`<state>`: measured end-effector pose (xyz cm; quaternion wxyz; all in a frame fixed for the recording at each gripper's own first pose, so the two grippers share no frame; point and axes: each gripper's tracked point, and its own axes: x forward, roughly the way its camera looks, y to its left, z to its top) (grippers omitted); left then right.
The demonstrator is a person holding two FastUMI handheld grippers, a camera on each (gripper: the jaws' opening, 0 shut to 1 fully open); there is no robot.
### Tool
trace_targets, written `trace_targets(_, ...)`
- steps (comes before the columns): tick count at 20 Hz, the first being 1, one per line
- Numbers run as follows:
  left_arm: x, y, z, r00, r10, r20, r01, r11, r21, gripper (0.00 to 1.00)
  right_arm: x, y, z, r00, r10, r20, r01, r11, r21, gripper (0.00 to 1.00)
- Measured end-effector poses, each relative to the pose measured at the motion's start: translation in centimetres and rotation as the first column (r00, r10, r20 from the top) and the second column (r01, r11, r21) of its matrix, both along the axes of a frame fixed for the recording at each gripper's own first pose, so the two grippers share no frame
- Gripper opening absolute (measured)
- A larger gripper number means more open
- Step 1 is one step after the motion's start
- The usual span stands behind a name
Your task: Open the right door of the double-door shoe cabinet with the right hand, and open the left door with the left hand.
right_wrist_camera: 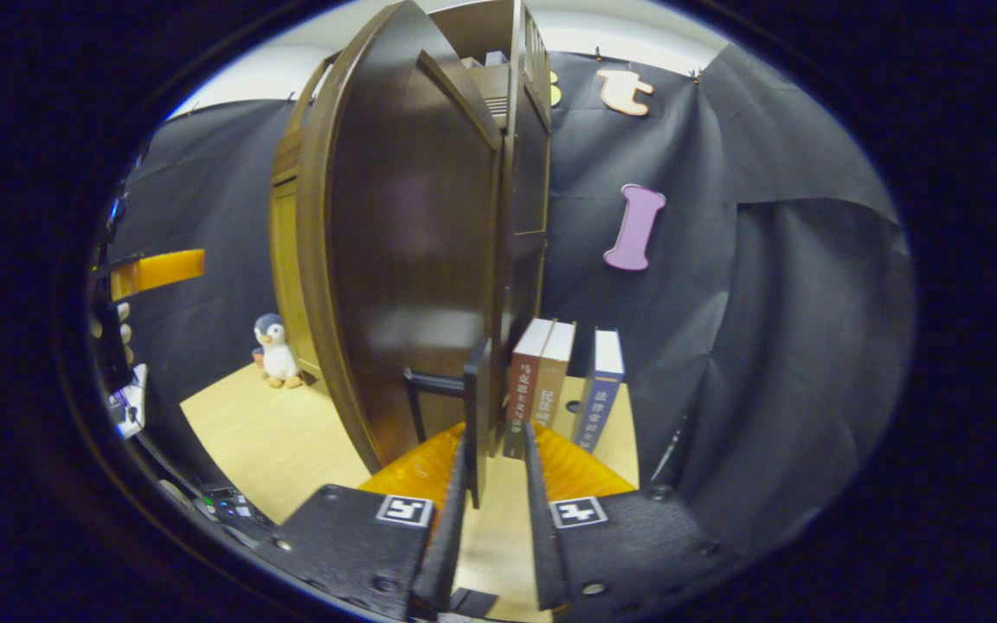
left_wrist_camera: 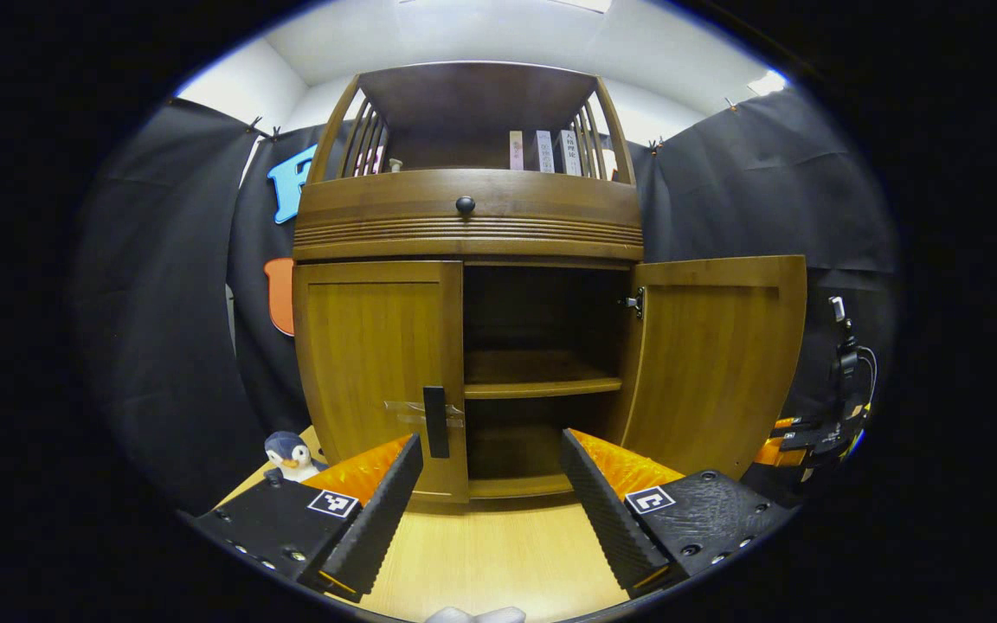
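The wooden shoe cabinet (left_wrist_camera: 468, 225) faces me in the left gripper view. Its left door (left_wrist_camera: 373, 363) is closed, with a dark vertical handle (left_wrist_camera: 435, 421) at its inner edge. The right door (left_wrist_camera: 715, 363) is swung out, baring the shelves (left_wrist_camera: 542, 381). My left gripper (left_wrist_camera: 490, 439) hangs open just in front of the left door's handle, touching nothing. In the right gripper view the right door (right_wrist_camera: 412, 260) stands edge-on. Its handle (right_wrist_camera: 477, 415) sits between the fingers of my right gripper (right_wrist_camera: 496, 437), against the left finger, with a gap to the right finger.
A toy penguin (left_wrist_camera: 291, 457) sits on the wooden floor (left_wrist_camera: 490, 554) left of the cabinet. Three books (right_wrist_camera: 550, 381) stand upright beside the cabinet's right side, behind the open door. The hand-held right gripper (left_wrist_camera: 810, 437) shows beyond the open door.
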<state>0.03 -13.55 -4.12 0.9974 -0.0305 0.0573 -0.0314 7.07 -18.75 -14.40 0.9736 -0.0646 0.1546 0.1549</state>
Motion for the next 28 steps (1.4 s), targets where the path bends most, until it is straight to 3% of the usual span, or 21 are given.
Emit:
trace_targets(3, 0.7, 1.5, 0.4, 1.0, -0.026, 0.01, 0.026, 1.0, 0.008, 0.96, -1.6, -1.6, 0.8, 0.995, -0.097, 0.017, 0.097, 0.995, -0.032, 0.76)
trace_targets(5, 1.2, 2.7, 0.6, 0.999, -0.04, 0.019, 0.039, 0.999, 0.015, 0.96, -3.1, -2.2, 2.1, 0.985, -0.17, 0.041, 0.171, 0.985, -0.036, 0.86)
trace_targets(9, 2.5, 5.5, 0.0, 0.998, -0.054, 0.012, 0.053, 0.998, 0.025, 0.96, -6.0, -1.5, 7.2, 0.94, -0.306, 0.154, 0.312, 0.95, -0.015, 0.92)
trace_targets(12, 3.2, 7.7, -0.6, 0.998, -0.056, 0.004, 0.056, 0.998, 0.03, 0.96, -7.5, 1.6, 11.1, 0.913, -0.328, 0.243, 0.335, 0.942, 0.01, 1.0)
trace_targets(17, 3.5, 11.1, -0.8, 0.999, -0.031, 0.008, 0.031, 0.999, 0.033, 1.0, -8.1, 7.6, 14.1, 0.885, -0.353, 0.304, 0.355, 0.933, 0.051, 1.0)
trace_targets(19, 3.4, 11.9, -1.0, 1.0, -0.024, 0.007, 0.024, 0.999, 0.036, 0.96, -7.5, 10.8, 13.9, 0.889, -0.343, 0.303, 0.335, 0.939, 0.082, 1.0)
trace_targets(23, 3.4, 13.2, -1.2, 1.0, -0.011, 0.009, 0.01, 0.999, 0.046, 1.0, -6.3, 15.7, 11.1, 0.901, -0.344, 0.264, 0.315, 0.938, 0.148, 0.97)
trace_targets(24, 3.4, 13.4, -1.3, 1.0, -0.009, 0.008, 0.009, 0.999, 0.047, 0.96, -6.0, 16.6, 10.2, 0.904, -0.348, 0.249, 0.317, 0.936, 0.155, 1.0)
trace_targets(28, 3.7, 13.6, -2.9, 1.0, -0.008, -0.012, 0.008, 0.999, 0.036, 0.96, -5.6, 20.5, 6.0, 0.938, -0.318, 0.14, 0.291, 0.94, 0.18, 1.0)
